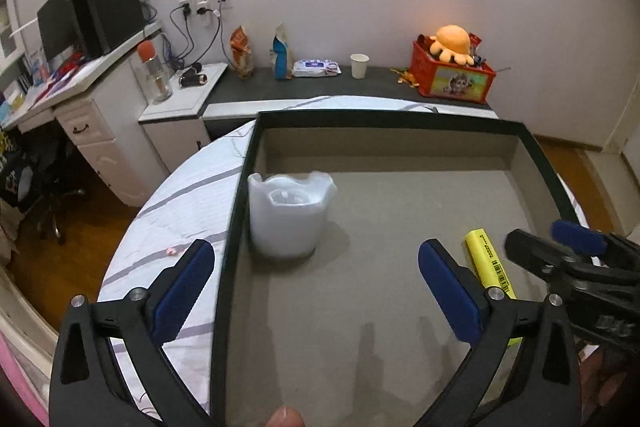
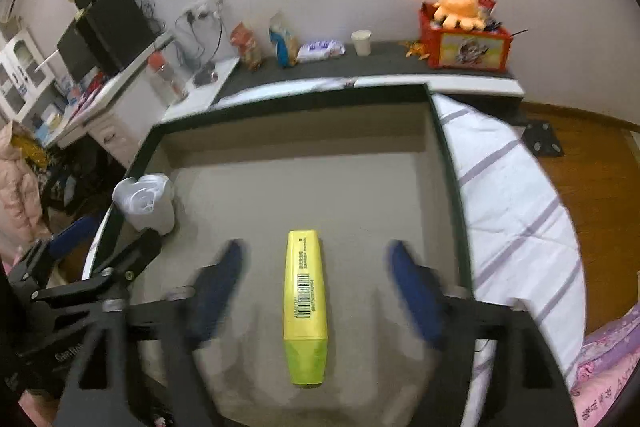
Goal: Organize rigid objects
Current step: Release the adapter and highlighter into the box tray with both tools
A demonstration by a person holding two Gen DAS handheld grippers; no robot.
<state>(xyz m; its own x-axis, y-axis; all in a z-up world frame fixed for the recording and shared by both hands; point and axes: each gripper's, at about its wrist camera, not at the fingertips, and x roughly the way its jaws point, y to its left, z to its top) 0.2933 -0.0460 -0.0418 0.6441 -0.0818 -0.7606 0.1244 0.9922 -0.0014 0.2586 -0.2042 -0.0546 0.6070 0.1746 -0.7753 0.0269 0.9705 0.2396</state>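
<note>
Now both tools stand spread wide, gripping nothing: the right gripper (image 2: 316, 287) straddles the yellow highlighter (image 2: 305, 307) lying flat at lower centre, pads clear of it; the left gripper (image 1: 316, 287) gapes below the white plastic cup (image 1: 288, 213), upright by the grey tray's (image 1: 400, 195) left wall.

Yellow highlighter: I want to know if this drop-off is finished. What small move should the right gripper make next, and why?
Probably lift the right gripper straight back. Its fingers stand open on either side of the yellow highlighter, which lies flat on the floor of the tray. The white cup stands in the tray too, and the left gripper is open and empty.
</note>
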